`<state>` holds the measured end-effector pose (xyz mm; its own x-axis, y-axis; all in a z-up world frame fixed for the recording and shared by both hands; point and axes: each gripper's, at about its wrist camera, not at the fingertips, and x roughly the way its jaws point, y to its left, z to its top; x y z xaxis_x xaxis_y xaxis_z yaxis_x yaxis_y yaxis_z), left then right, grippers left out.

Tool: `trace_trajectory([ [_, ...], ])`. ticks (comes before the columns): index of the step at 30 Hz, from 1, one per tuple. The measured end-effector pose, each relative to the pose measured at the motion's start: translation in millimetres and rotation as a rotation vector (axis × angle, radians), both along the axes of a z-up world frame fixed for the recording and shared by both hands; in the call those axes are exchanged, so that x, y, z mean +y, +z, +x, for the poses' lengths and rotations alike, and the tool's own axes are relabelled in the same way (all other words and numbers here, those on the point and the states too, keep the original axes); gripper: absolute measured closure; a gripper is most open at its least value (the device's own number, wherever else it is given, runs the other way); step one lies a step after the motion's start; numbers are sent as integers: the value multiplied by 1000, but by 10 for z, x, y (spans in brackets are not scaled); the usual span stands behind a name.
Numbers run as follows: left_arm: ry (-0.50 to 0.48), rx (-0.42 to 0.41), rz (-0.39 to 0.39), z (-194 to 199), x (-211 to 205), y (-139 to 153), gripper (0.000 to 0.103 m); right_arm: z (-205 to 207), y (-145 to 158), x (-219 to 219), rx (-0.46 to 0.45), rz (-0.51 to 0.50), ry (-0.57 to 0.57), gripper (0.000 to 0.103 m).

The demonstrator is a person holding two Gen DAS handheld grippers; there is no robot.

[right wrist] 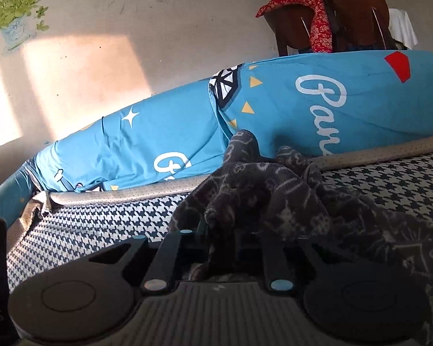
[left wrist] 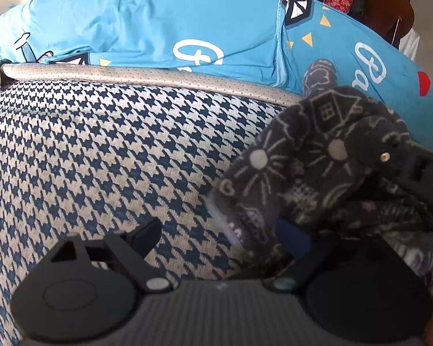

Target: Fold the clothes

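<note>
A dark fleece garment [left wrist: 317, 155] with pale line drawings of houses and suns lies bunched on the houndstooth bed cover [left wrist: 101, 150]. My left gripper [left wrist: 231, 242] stands open low over the cover. The garment's lower edge hangs over its right finger, and its left finger [left wrist: 147, 235] is bare. In the right wrist view, my right gripper [right wrist: 222, 236] is shut on a bunched fold of the garment [right wrist: 259, 196], whose cloth fills the narrow gap between the jaws. That right gripper [left wrist: 415, 170] also shows at the left wrist view's right edge, pinching the cloth.
A long blue pillow [right wrist: 158, 144] with white script and stars lies along the far side of the bed, behind a grey piped edge [left wrist: 158, 75]. A brown chair [right wrist: 355, 17] draped with red floral cloth stands behind it. The sunlit wall [right wrist: 101, 57] is at the back.
</note>
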<state>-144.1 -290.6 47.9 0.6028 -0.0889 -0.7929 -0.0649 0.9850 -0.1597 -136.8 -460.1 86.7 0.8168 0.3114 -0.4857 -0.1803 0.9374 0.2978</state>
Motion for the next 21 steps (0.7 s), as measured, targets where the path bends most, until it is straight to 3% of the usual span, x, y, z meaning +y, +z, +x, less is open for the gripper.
trace_trajectory([
  [11, 30, -52, -7, -230, 271, 226, 12, -248, 453, -233, -70, 218, 21, 86],
  [21, 1, -94, -38, -576, 415, 356, 12, -804, 669, -79, -166, 257, 51, 86],
])
